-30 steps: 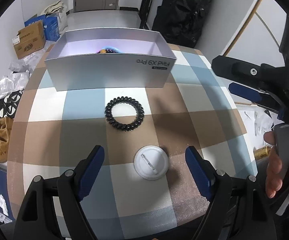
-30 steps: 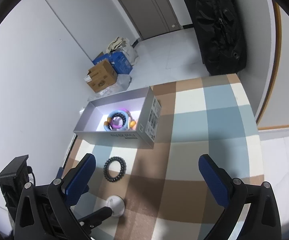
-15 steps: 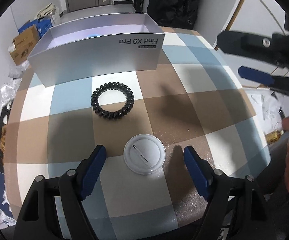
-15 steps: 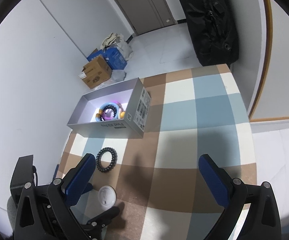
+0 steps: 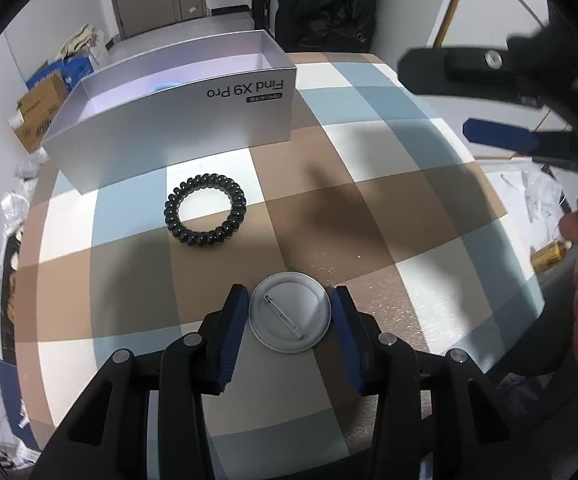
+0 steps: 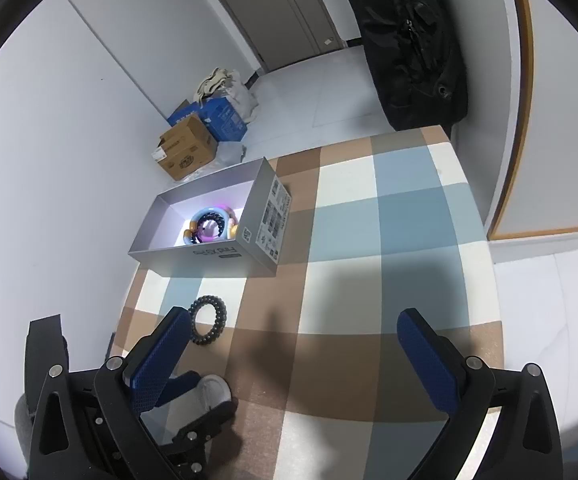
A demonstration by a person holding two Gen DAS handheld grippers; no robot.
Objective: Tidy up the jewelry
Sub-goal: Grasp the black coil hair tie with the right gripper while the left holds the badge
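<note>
Left wrist view: left gripper (image 5: 290, 316) has just been closing, blue pads now hugging both sides of the white pin badge (image 5: 290, 312) on the checked tablecloth (image 5: 389, 208), so it's clamped on it. Black coil hair tie (image 5: 205, 210) lies just beyond, silver box (image 5: 177, 132) behind that, nothing between them.

Right wrist view: right gripper (image 6: 295, 356) hangs wide apart over bare cloth, holding nothing. Box already has colourful bracelets (image 6: 209, 226) inside; cardboard boxes (image 6: 187, 152) on the floor behind.
</note>
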